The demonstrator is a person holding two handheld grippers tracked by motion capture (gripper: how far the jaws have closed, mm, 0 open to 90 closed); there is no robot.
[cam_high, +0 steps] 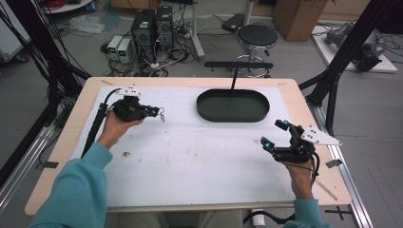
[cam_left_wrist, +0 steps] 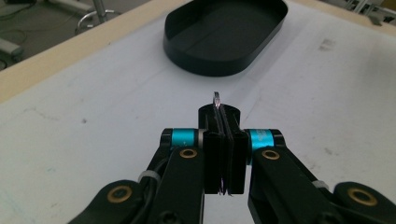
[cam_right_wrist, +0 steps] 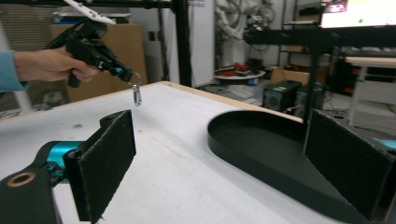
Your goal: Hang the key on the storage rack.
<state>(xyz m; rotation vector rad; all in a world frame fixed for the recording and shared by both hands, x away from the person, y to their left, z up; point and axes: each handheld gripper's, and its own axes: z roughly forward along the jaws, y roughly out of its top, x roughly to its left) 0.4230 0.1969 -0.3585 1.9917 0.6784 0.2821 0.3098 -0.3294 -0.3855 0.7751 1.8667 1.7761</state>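
My right gripper (cam_right_wrist: 219,163) gapes wide beside the black tray (cam_right_wrist: 261,154); my left gripper (cam_left_wrist: 224,140) clenches a metal keyring (cam_right_wrist: 136,93).

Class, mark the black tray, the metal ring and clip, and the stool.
black tray (cam_high: 259,114), high view, near rim.
metal ring and clip (cam_right_wrist: 136,94), right gripper view, hanging clip body.
stool (cam_high: 257,35), high view, seat top.

tray (cam_high: 233,106) black; table cover (cam_high: 190,156) white; sleeve (cam_high: 78,190) teal; claw (cam_left_wrist: 224,140) black, cyan bands
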